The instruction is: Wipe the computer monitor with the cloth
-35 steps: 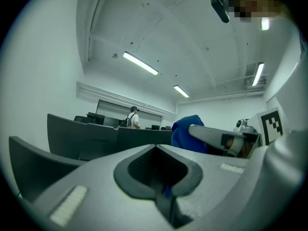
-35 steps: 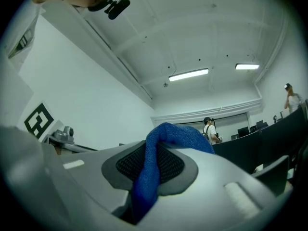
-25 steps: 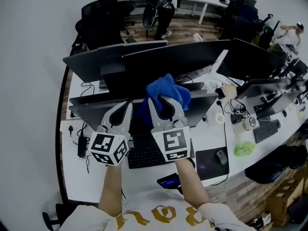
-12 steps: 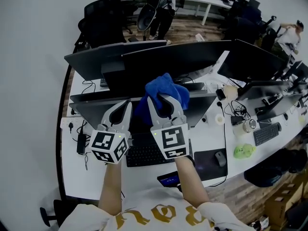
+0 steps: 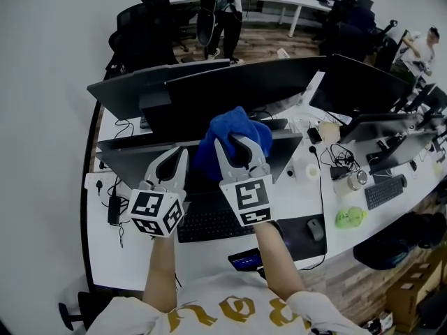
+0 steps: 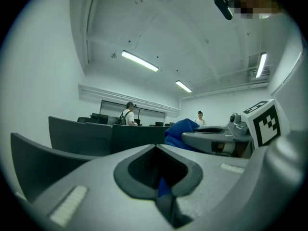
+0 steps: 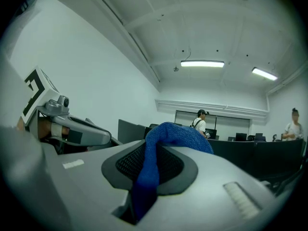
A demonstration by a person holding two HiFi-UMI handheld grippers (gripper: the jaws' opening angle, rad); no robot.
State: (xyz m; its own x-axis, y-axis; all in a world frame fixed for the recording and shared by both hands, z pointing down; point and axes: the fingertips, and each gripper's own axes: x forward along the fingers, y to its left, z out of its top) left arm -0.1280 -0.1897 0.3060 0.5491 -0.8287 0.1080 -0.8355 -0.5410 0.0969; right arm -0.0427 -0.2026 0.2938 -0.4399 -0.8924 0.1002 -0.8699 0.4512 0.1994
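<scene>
A blue cloth is bunched over the tips of my right gripper, which is shut on it; in the right gripper view the cloth runs up out of the shut jaws. My left gripper is held just left of it, jaws shut, with a thin sliver of blue showing in the gap. Both grippers hover above the keyboard, right in front of the near monitor, which I see from above along its top edge. The cloth hides the monitor's middle.
A second row of dark monitors stands behind. A black keyboard, a mouse, a phone and a green object lie on the white desk. People stand at the room's far end.
Both grippers and the cloth have kept their pose and shifted only slightly left in the head view. Both grips look unchanged.
</scene>
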